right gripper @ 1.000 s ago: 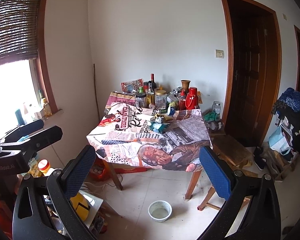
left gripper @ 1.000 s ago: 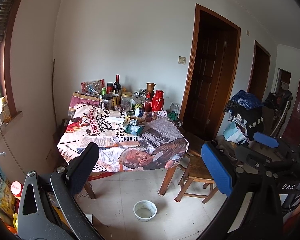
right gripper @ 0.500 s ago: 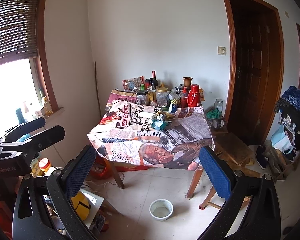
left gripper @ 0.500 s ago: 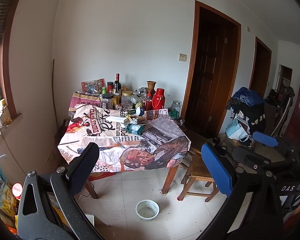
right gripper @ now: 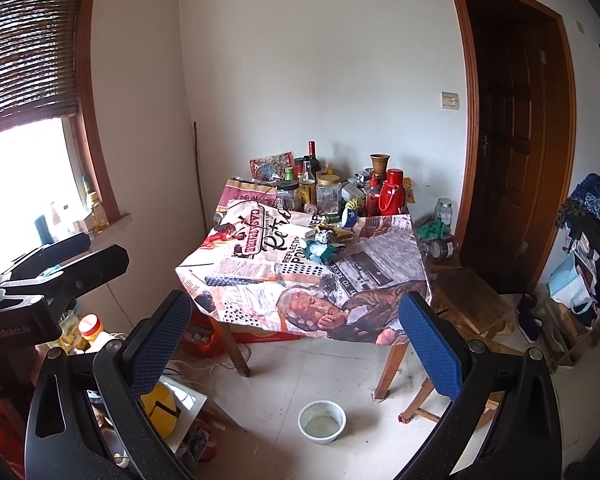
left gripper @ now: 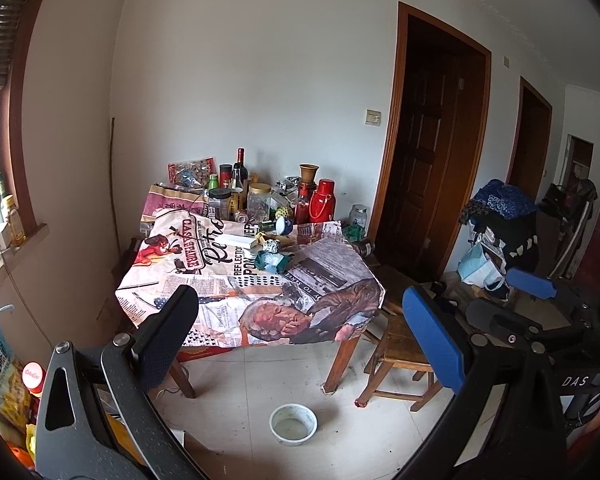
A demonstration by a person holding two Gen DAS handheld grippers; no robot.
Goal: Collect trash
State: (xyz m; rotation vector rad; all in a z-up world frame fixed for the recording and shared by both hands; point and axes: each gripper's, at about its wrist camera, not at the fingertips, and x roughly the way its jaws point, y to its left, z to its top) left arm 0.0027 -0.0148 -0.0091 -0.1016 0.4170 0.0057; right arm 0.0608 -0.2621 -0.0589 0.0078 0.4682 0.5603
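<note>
A table (left gripper: 204, 280) (right gripper: 244, 280) with a newspaper-print cloth stands ahead against the wall. Near its middle lie crumpled green wrappers (left gripper: 271, 260) (right gripper: 319, 249) and a small foil ball (left gripper: 271, 245) (right gripper: 323, 236). My left gripper (left gripper: 296, 340) is open and empty, well short of the table's front edge. My right gripper (right gripper: 296, 340) is also open and empty at a similar distance. In the left wrist view the right gripper (left gripper: 512, 304) shows at the right; in the right wrist view the left gripper (right gripper: 60, 264) shows at the left.
Bottles, jars and a red thermos (left gripper: 325, 201) (right gripper: 392, 193) crowd the table's back edge. A white bowl (left gripper: 293, 425) (right gripper: 322, 422) sits on the tiled floor in front. A wooden stool (left gripper: 396, 344) (right gripper: 472, 300) stands right of the table. Clutter fills the floor at the left by the window.
Both grippers have drifted slightly forward and upward; the table sits a little larger and higher in both views. Both stay open.
</note>
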